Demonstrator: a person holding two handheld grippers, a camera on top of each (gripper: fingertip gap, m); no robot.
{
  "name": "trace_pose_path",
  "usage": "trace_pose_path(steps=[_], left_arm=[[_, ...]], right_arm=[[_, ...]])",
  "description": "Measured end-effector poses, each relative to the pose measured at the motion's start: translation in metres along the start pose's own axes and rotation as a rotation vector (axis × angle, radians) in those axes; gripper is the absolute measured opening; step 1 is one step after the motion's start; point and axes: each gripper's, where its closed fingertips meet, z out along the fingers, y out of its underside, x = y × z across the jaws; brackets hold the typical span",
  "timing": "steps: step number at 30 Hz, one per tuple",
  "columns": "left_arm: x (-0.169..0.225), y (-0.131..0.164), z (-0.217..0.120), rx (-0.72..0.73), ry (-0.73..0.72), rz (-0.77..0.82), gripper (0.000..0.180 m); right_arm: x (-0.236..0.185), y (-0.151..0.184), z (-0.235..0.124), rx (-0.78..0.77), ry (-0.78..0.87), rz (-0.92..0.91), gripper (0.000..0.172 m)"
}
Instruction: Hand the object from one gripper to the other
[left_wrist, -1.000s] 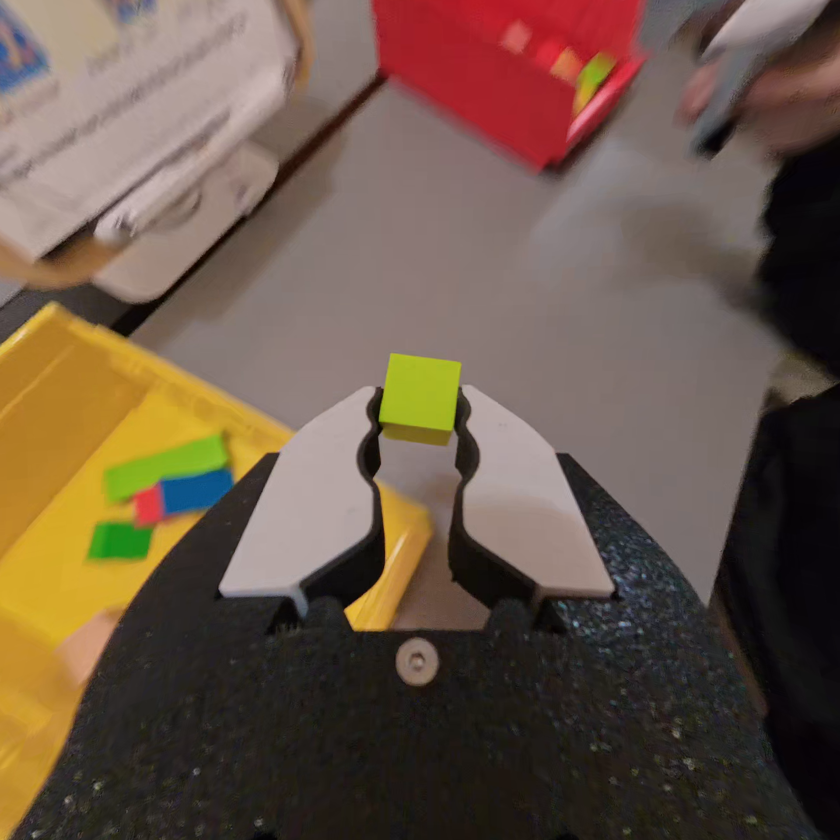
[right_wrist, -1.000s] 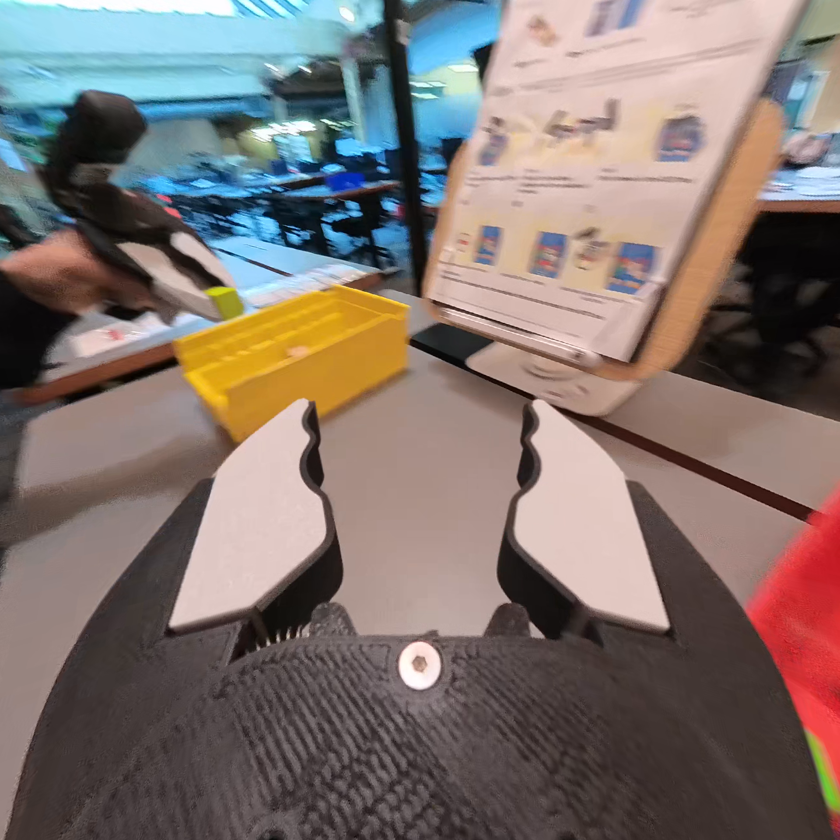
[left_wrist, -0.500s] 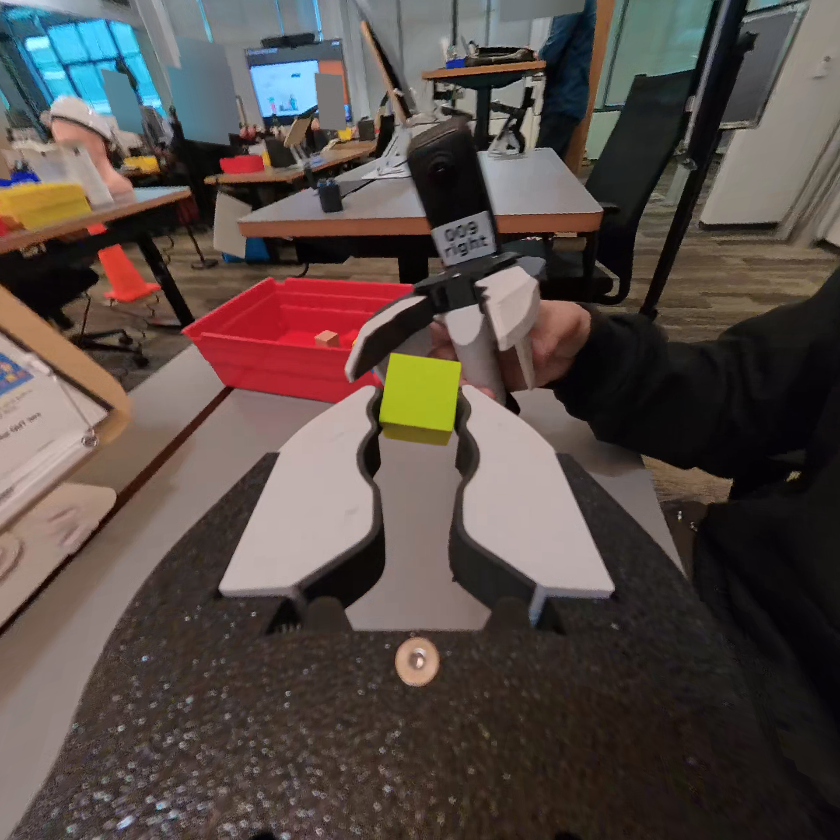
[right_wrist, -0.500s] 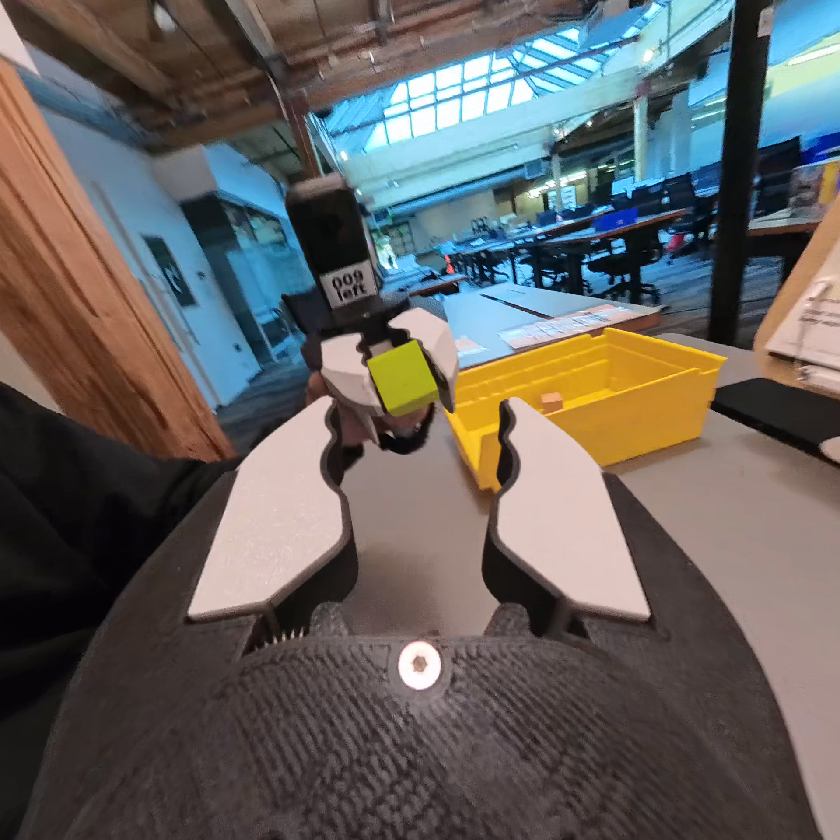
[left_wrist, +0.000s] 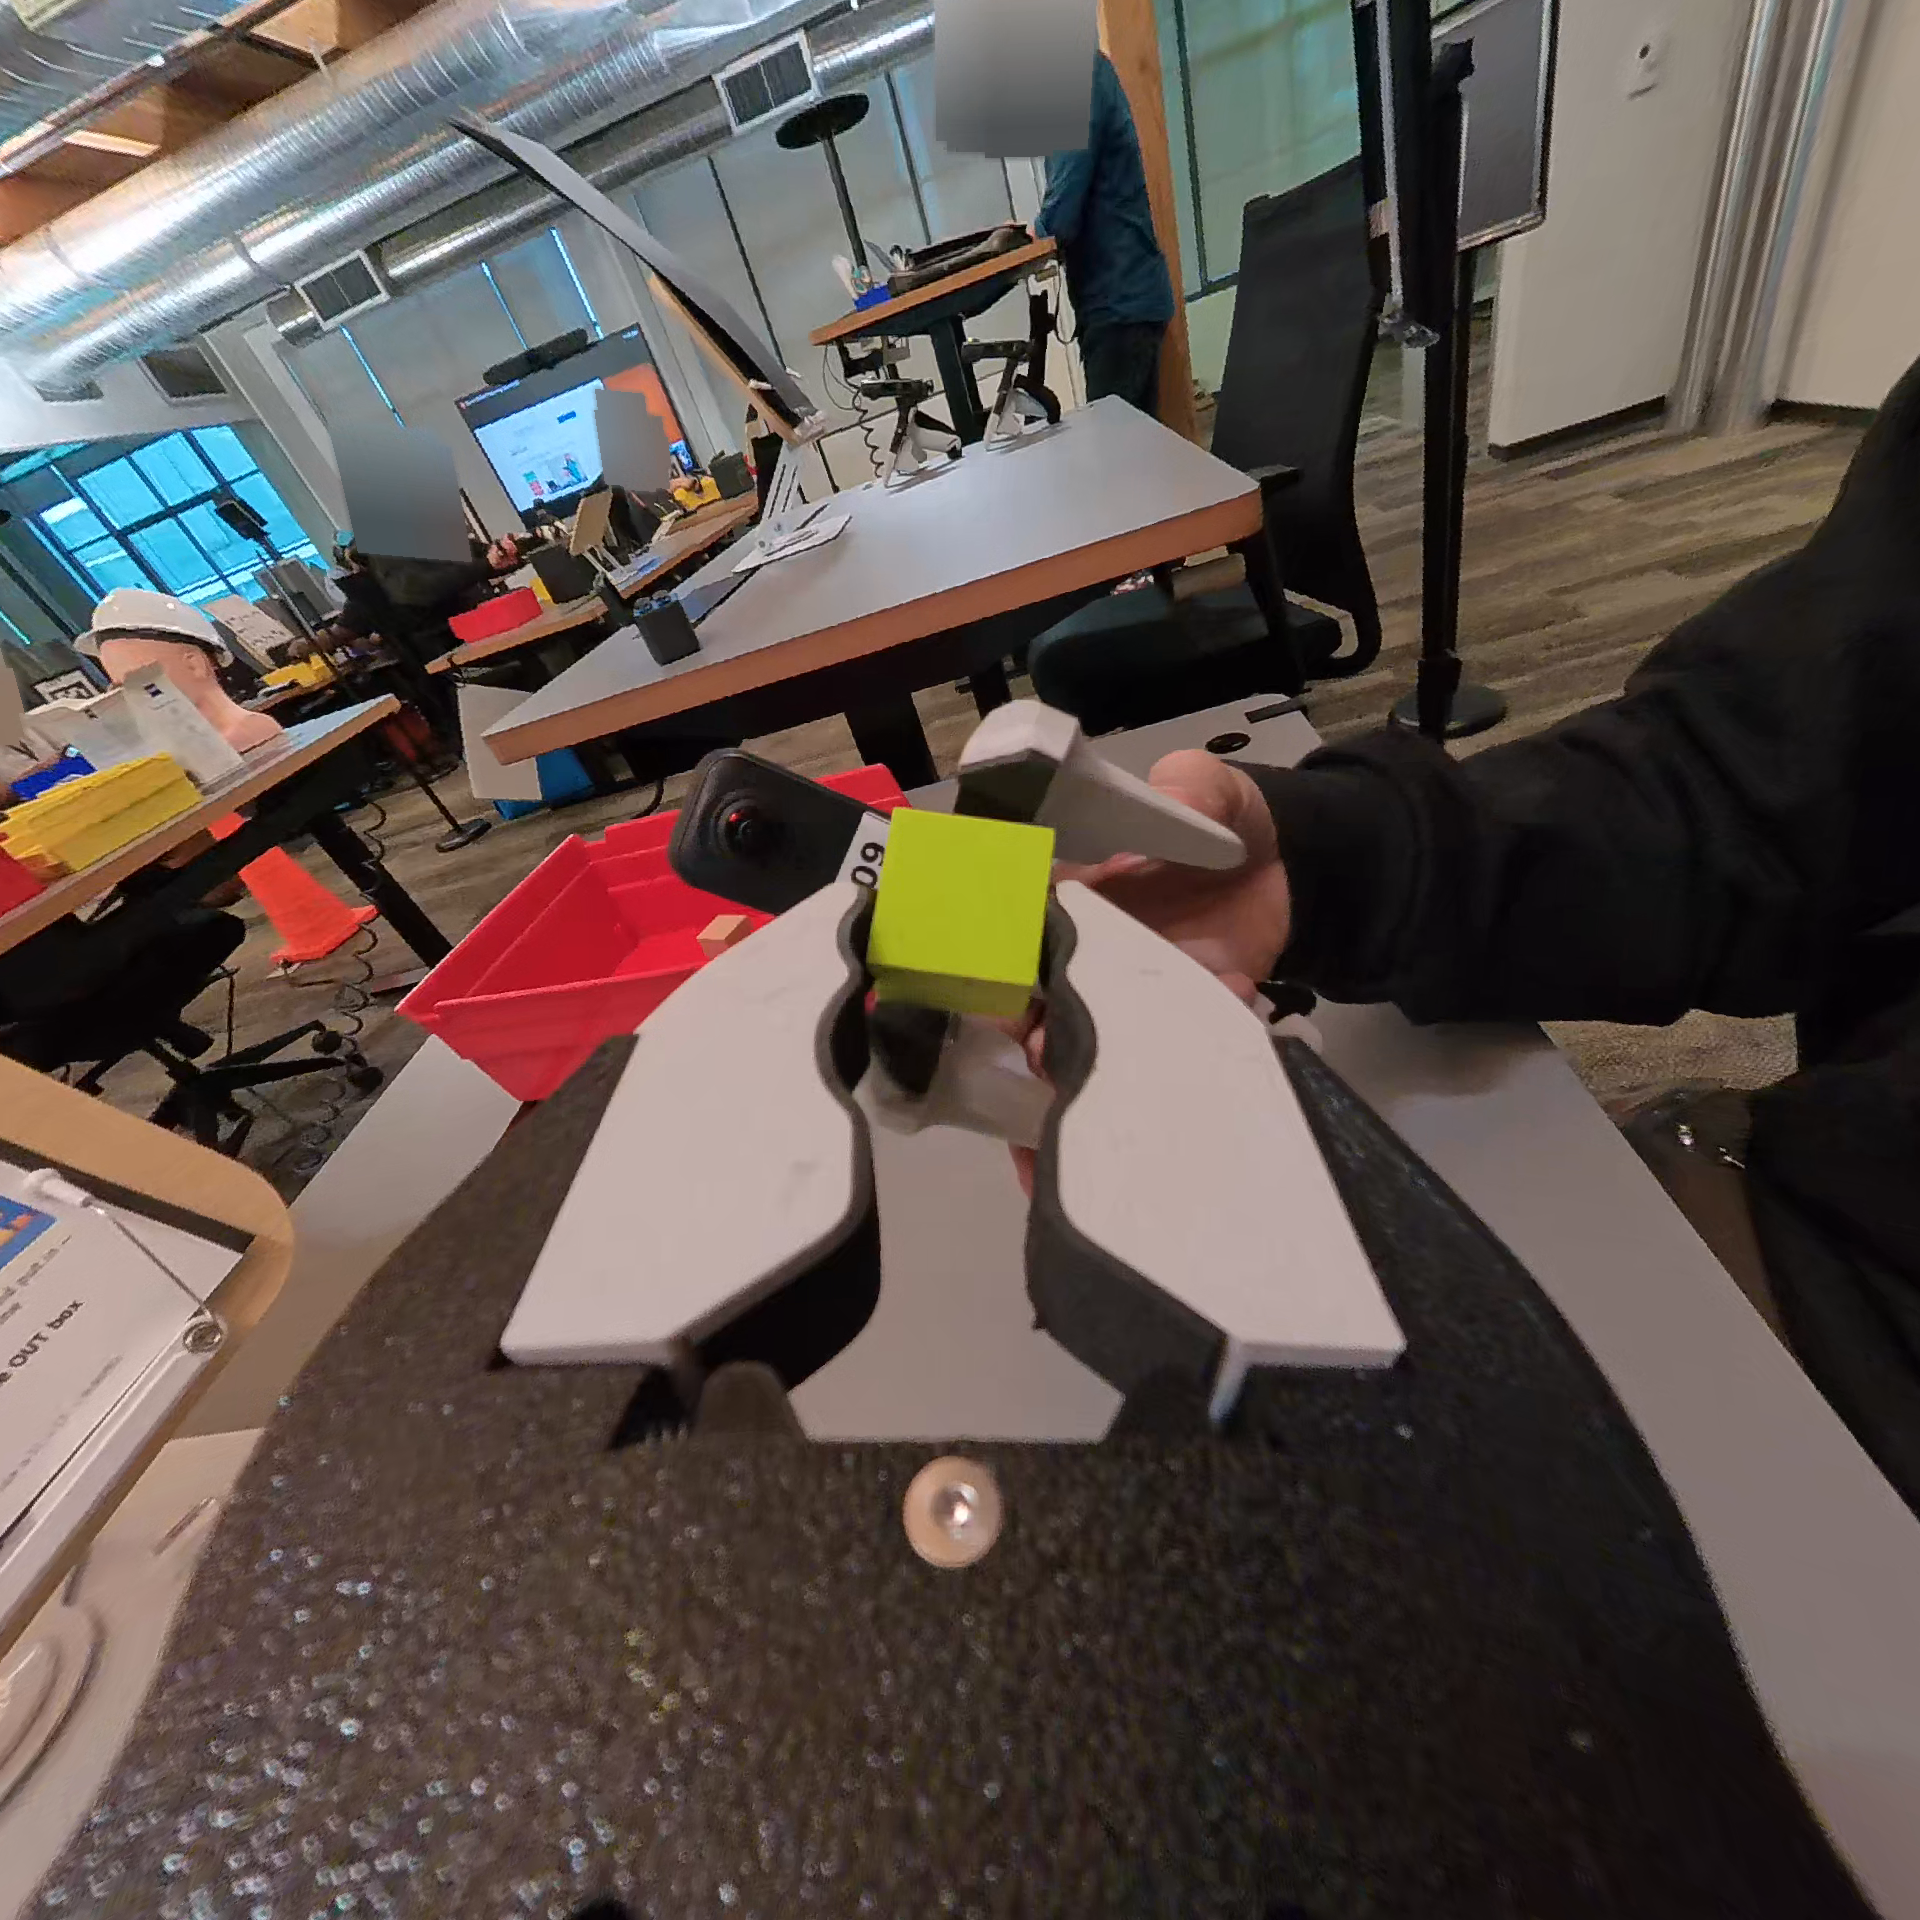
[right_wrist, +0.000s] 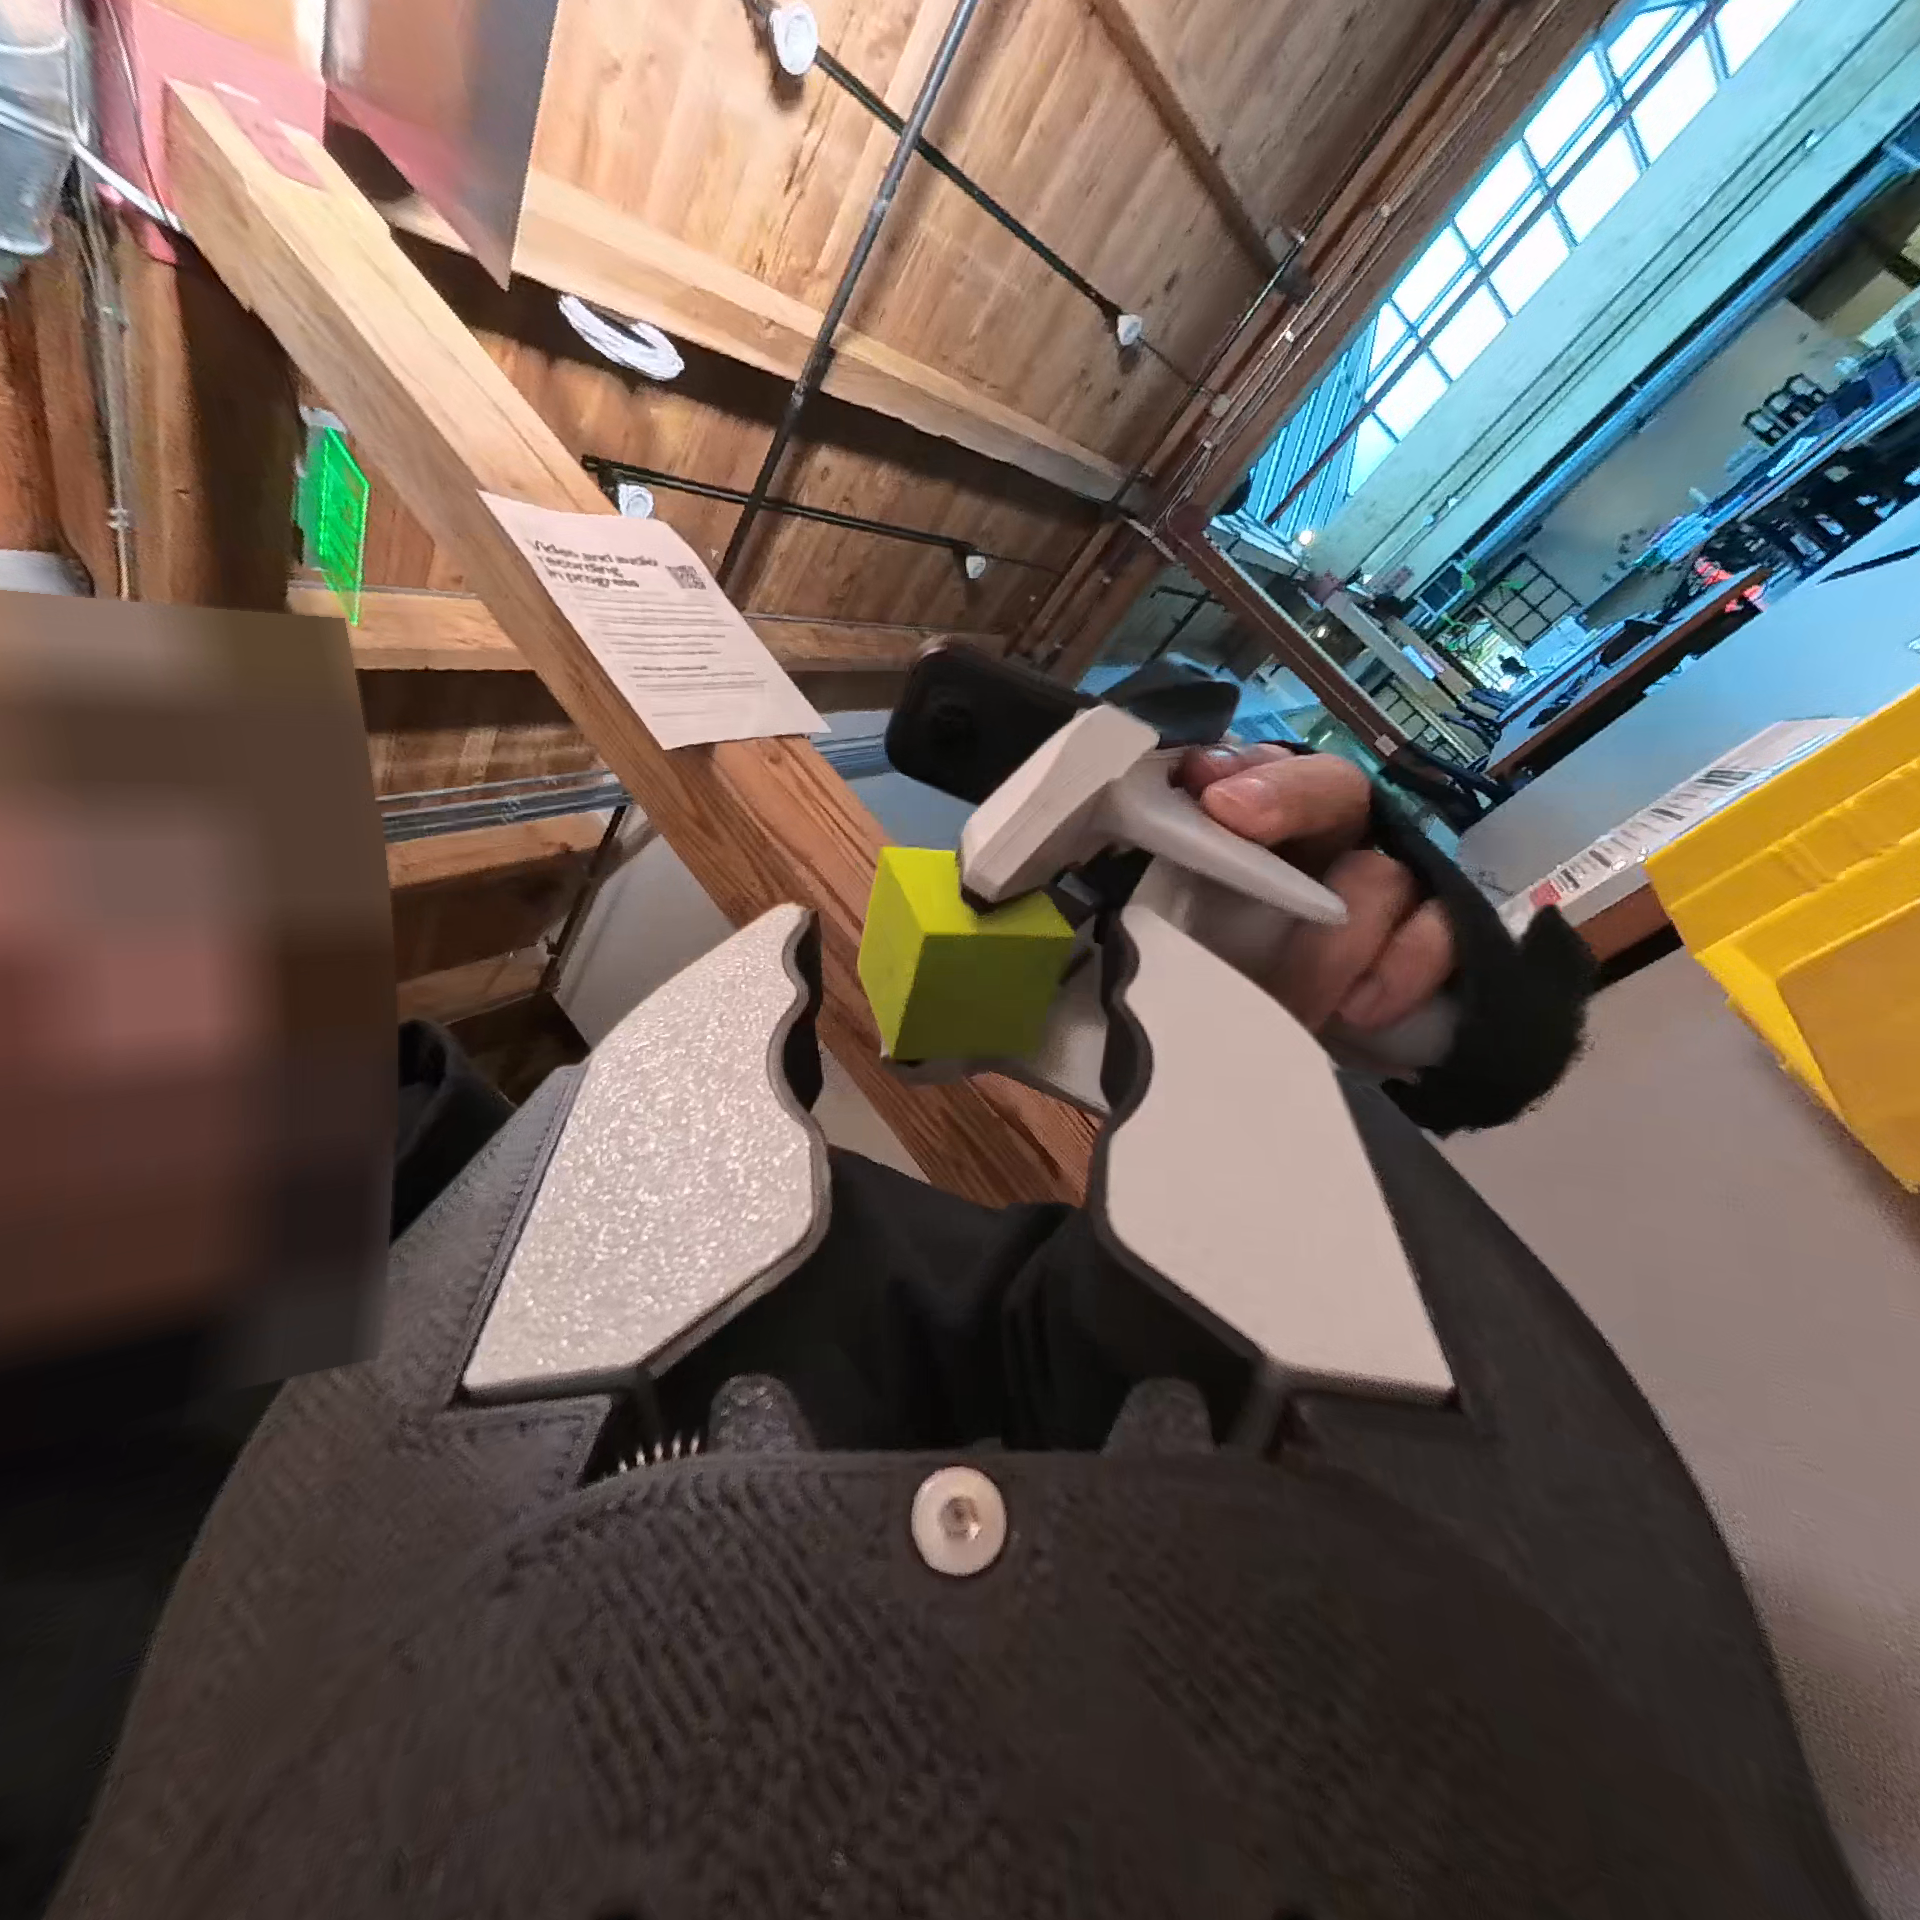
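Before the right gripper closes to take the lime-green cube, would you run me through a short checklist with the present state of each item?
1. Left gripper clamps the lime-green cube on two sides: ok.
2. Cube lies between the right gripper's fingers: ok.
3. Right gripper's pads pressing on the cube: not ok; a gap shows at its left finger.
4. Right fingers set on the faces that the left gripper leaves free: ok, they cross it.
5. Right finger's contact on the far side: cannot tell.
6. Red bin clear of the handover: ok.
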Motion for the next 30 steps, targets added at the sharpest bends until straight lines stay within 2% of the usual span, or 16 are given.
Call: trace_pose_path(steps=[4, 6, 11, 12, 14, 16, 19, 20, 24, 27, 30], left_arm=[[-0.001, 0.000, 0.000, 0.033, -0.004, -0.008, 0.029], [0.000, 0.000, 0.001, 0.047, -0.002, -0.006, 0.029], [-0.004, 0.006, -0.003, 0.052, -0.021, -0.042, 0.031], [-0.006, 0.009, -0.004, 0.042, -0.036, -0.061, 0.036], [-0.018, 0.017, -0.007, 0.004, -0.116, -0.096, 0.059], [-0.028, 0.030, -0.011, -0.062, -0.189, -0.115, 0.064], [-0.032, 0.050, -0.018, -0.154, -0.250, -0.135, 0.067], [-0.034, 0.057, -0.021, -0.186, -0.273, -0.145, 0.069], [-0.043, 0.080, -0.043, -0.291, -0.403, -0.202, 0.073], [-0.040, 0.090, -0.060, -0.320, -0.469, -0.241, 0.075], [-0.034, 0.093, -0.069, -0.304, -0.492, -0.260, 0.074]], right_arm=[[-0.002, 0.000, -0.001, -0.005, -0.009, -0.001, 0.047], [0.001, 0.001, -0.001, -0.006, 0.000, -0.010, 0.036], [0.007, -0.001, -0.001, 0.000, 0.039, -0.013, 0.033], [0.009, -0.001, -0.001, -0.008, 0.063, -0.040, 0.033], [0.014, -0.006, -0.007, -0.001, 0.125, -0.080, 0.032], [0.019, -0.020, -0.021, 0.026, 0.214, -0.123, 0.032], [0.025, -0.051, -0.063, 0.067, 0.477, -0.285, 0.032], [0.028, -0.063, -0.085, 0.074, 0.618, -0.350, 0.032], [0.010, -0.115, -0.203, 0.095, 1.232, -0.633, 0.032], [-0.024, -0.138, -0.284, 0.116, 1.579, -0.722, 0.032], [-0.027, -0.159, -0.340, 0.050, 1.791, -0.712, 0.032]])
